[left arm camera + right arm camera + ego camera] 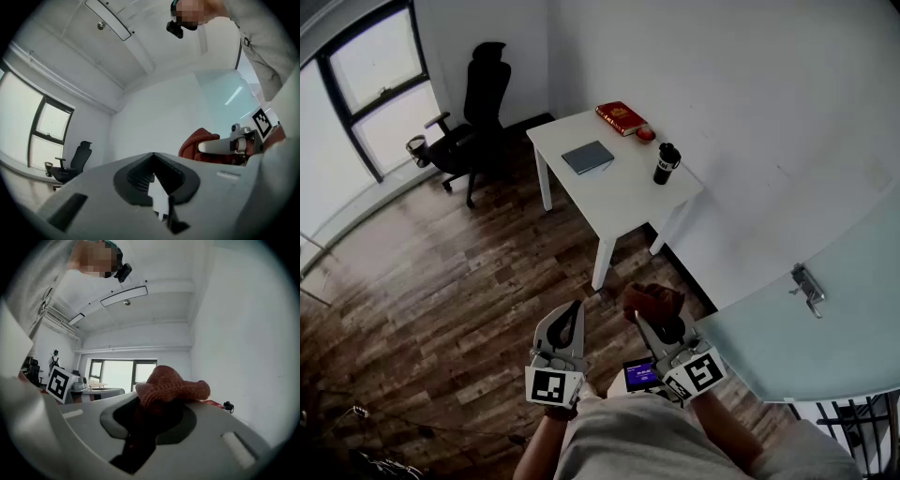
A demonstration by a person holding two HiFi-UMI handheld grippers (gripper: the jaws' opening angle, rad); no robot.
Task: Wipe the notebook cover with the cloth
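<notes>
A grey-blue notebook [589, 157] lies flat on the white table [623, 192] across the room. Both grippers are held close to the person's body, far from the table. My right gripper [660, 312] [154, 401] is shut on a bunched reddish-brown cloth [653, 299] [171, 385], which bulges out above its jaws. The left gripper [570, 311] [153, 158] is beside it, shut, with nothing between its jaws. In the left gripper view the cloth [198, 142] and the right gripper [221, 146] show to the right.
On the table also lie a red book [622, 117], a small red object [646, 134] and a black cup [666, 163]. A black office chair [478, 108] stands left of the table by the window. A frosted glass door [825, 328] with a metal handle [807, 289] is on the right. The floor is wood.
</notes>
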